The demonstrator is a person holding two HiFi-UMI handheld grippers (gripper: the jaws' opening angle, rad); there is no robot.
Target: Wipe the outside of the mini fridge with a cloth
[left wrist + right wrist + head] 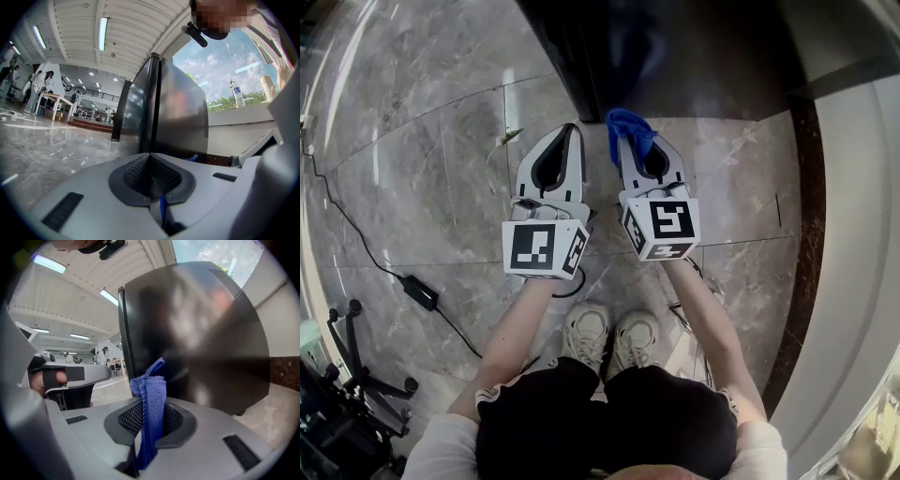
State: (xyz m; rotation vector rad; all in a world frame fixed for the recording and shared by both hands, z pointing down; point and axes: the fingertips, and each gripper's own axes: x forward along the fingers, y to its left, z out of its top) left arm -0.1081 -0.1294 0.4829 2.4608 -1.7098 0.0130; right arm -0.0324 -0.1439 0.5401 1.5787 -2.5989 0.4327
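Though half-hidden, cloth (152, 389) in right claw (149, 416)

Fridge (675, 47) stands on floor (431, 141) straight ahead, just in front of both grippers. Left gripper (570, 131) is close beside right gripper (626, 142), small gap betw. them. Cloth (630, 125) sits betw. right jaws, sticking out fwd toward fridge. Cable (356, 239) lies on floor, far left. Shoes (611, 337) are behind grippers.

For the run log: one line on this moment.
right gripper: shut on blue cloth | left gripper: shut | mini fridge: close ahead
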